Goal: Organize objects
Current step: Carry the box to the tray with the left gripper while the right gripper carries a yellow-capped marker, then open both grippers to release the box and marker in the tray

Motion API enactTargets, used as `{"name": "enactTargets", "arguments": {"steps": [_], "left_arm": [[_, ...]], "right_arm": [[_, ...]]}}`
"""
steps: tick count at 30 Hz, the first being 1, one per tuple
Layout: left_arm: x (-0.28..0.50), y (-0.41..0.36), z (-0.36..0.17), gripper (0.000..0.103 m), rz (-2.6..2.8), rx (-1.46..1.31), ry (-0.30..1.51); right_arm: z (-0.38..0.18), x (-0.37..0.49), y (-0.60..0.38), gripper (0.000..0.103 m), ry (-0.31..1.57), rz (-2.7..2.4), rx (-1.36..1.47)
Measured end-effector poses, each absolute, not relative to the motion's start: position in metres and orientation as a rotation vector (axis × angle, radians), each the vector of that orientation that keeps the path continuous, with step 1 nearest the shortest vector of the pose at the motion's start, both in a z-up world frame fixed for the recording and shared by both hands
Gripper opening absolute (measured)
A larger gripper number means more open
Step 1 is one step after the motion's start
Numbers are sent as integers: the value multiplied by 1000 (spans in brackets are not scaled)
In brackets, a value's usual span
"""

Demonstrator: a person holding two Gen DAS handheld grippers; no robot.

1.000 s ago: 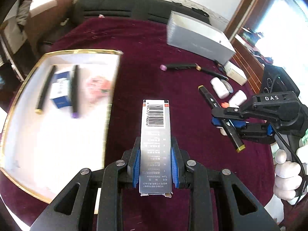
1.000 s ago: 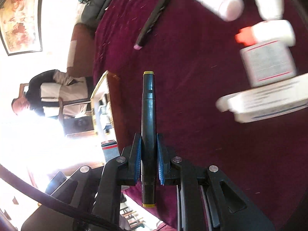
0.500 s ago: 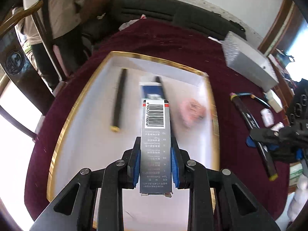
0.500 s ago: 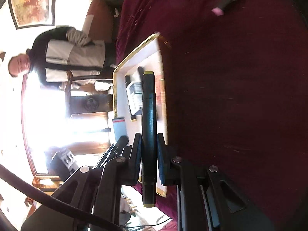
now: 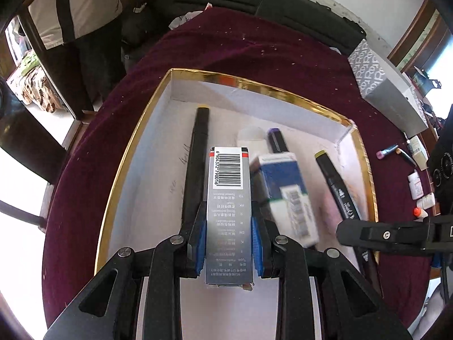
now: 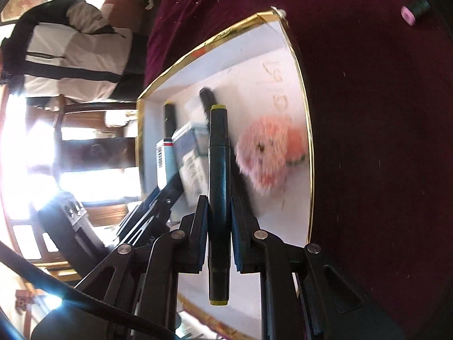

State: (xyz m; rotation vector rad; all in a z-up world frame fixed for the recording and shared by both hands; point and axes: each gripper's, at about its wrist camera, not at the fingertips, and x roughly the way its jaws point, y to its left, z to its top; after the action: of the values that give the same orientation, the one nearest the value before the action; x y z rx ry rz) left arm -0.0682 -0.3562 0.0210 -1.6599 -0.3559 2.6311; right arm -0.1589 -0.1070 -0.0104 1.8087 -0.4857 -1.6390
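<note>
My left gripper [image 5: 228, 212] is shut on a slim silver box [image 5: 228, 187] with a barcode, held over the white gold-rimmed tray [image 5: 254, 85]. In the tray lie a black marker [image 5: 196, 155], a purple-capped marker [image 5: 276, 138] and a blue-and-white box [image 5: 283, 192]. My right gripper [image 6: 218, 201] is shut on a black marker with yellow ends [image 6: 218, 170], also over the tray [image 6: 307, 130], just right of the blue-and-white box [image 6: 192, 164]. A pink plush toy [image 6: 269, 153] lies in the tray to the marker's right. The right gripper's finger [image 5: 368, 233] shows at the tray's right side.
The tray sits on a maroon tablecloth [image 5: 254, 48]. A grey patterned box [image 5: 390, 90], small white bottles [image 5: 416, 184] and a pink-tipped marker [image 5: 386, 151] lie to the right. A person in a white and black jacket [image 6: 73, 51] stands past the table's far left corner.
Both grippers have carried their loads leftward off the maroon cloth and now hang over the tray. The silver box and the yellow-ended marker stay gripped.
</note>
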Motion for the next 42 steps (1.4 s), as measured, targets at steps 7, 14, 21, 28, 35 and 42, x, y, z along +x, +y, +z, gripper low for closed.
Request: {"name": "enactTargets", "arguments": {"steps": [7,14,21,28,35,42], "left_arm": [[-81,-363,19,23,2651,-1645,-291],[-87,-365,18,23,2666,-1617,-260],[-87,-360,18,24,2679,-1613,-234],[-74,-359,37,24,2706,-1608,-250],[-35,-358,105,45,2917,-1512,-200],[5,-336,169,52,3093,-1375,-131]], "right_arm": [[-20,-168,-140,13,-353,-1762,1821],[-26,-182,-157,13,-235,-1848,1813],[-31,-185,-174,13,-135,-1886,1800],[-17,-180,-173,27,-124,-1896,1764],[17,-162,-137,50,-93,-2005,1669],[46,-142,-94,54,-155,-2061,1579]]}}
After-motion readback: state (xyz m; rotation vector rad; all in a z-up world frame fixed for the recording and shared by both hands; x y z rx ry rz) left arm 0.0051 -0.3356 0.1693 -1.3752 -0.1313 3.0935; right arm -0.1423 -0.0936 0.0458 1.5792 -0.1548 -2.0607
